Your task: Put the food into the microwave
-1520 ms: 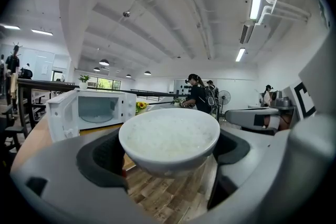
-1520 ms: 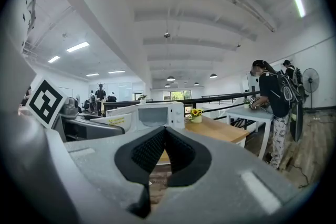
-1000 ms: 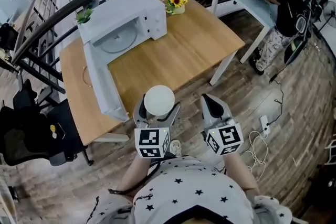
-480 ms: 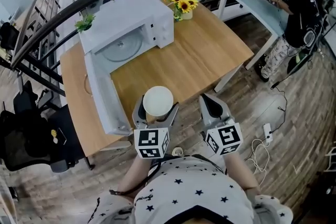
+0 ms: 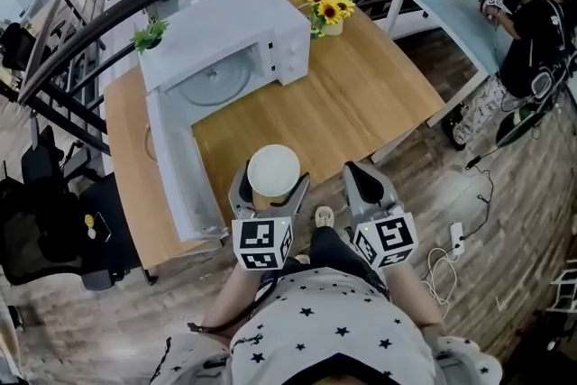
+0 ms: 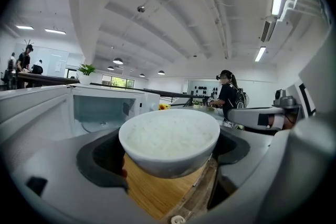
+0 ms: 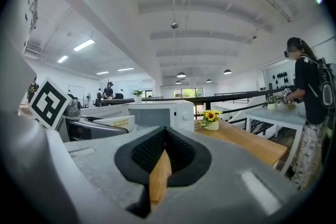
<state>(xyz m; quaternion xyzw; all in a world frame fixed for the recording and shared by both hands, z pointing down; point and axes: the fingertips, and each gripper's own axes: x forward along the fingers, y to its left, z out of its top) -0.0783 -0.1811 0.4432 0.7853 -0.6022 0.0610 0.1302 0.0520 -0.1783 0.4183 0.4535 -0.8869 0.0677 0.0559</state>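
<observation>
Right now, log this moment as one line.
left tongs: shut on white bowl of rice | right tongs: shut, empty | white microwave: door open

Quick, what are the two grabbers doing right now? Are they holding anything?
Left gripper: closed on the white bowl of rice.
Right gripper: closed, holding nothing.

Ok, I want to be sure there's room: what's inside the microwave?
Inside the open microwave only the round turntable shows, with nothing on it. The cavity's rear is hidden under its top.
</observation>
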